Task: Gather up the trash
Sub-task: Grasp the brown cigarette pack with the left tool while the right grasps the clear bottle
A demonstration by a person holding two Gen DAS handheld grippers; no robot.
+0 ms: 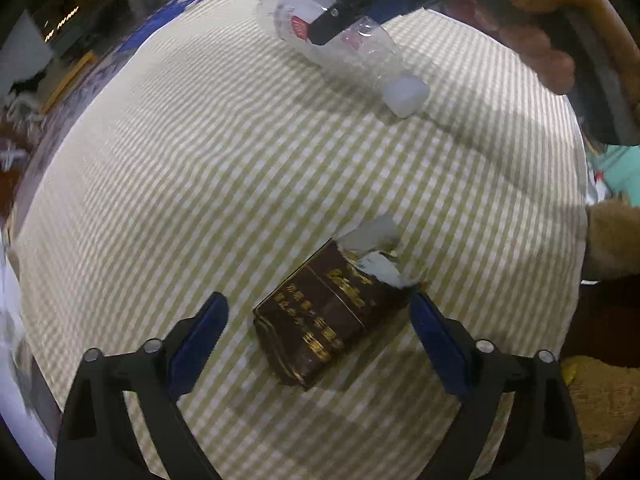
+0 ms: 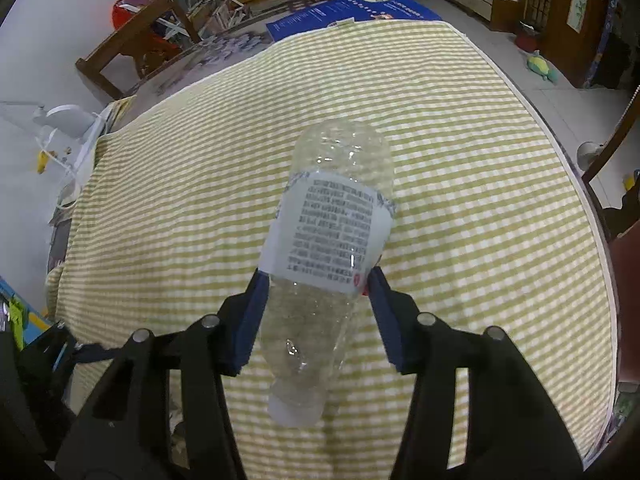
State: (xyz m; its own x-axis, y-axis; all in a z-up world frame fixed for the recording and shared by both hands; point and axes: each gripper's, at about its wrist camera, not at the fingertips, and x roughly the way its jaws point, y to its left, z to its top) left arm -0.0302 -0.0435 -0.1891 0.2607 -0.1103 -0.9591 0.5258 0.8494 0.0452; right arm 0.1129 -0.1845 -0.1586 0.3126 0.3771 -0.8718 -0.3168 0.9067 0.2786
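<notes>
We see dim indoor light in the left wrist view, with soft shadows across the checked cloth (image 1: pixel 240 160) and motion blur at its left edge. Our right wrist view is brighter and sharper. Both bend strongly toward dark, rounded fisheye borders.

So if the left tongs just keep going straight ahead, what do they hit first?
Most likely the dark brown carton, which lies on the checked cloth between the open left tongs. Its torn end points away from them. The plastic bottle lies much farther off.
</notes>
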